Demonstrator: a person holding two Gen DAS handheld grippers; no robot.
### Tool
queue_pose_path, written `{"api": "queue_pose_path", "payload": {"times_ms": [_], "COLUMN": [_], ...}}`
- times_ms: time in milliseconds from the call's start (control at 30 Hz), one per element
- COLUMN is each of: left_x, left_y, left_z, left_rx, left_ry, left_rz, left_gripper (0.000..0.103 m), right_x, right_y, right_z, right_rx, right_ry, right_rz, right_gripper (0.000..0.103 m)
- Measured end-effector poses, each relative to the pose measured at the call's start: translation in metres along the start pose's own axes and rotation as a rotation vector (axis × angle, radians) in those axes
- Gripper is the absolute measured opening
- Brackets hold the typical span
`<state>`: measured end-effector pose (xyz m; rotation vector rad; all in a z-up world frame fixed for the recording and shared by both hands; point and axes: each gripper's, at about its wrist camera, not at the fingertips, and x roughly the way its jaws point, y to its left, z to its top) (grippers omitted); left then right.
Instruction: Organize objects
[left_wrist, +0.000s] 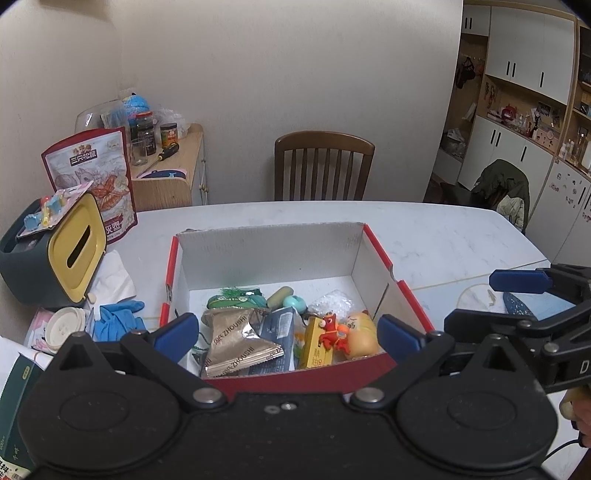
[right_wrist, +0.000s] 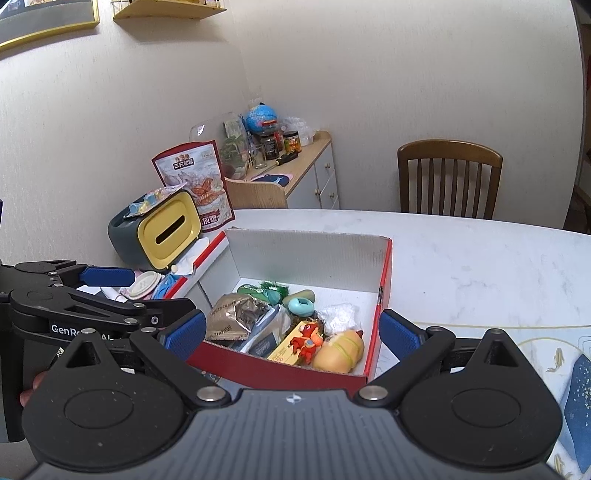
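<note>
- My left gripper (left_wrist: 286, 334) and right gripper (right_wrist: 291, 330) both stand wide and empty, hovering at the near edge of the red box (left_wrist: 402, 291) on the counter (left_wrist: 443, 236).
- Small items already lie inside it.
- The foil packet (left_wrist: 236, 343) looks light, crinkly and slippery; I'd pinch a flat edge.
- The box seems thin cardboard, so I'd grip a wall gently.

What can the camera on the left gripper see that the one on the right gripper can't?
Only the left wrist view shows the white cupboards, a green jacket over a chair, and blue gloves in full. Only the right wrist view shows a gold picture frame and a yellow wall shelf. Both show the red cardboard box of small items, the yellow-faced tissue box, the snack bag and the wooden chair.
</note>
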<state>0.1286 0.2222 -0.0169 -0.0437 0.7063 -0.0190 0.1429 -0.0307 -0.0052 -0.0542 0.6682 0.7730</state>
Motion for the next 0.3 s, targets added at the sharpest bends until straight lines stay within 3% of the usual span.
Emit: {"api": "queue_pose_path", "payload": {"times_ms": [300], "left_x": [0.0024], "left_y": [-0.0034], "left_z": [-0.0036], "left_rx": [-0.01], "left_ry": [0.012], "left_rz": [-0.018], "left_gripper": [0.103], "right_x": [0.0007], "right_y": [-0.0012], "right_z": [-0.0062], "right_rx": [-0.042], "right_ry": [0.007], "right_rz": [0.001], "right_gripper": [0.1]}}
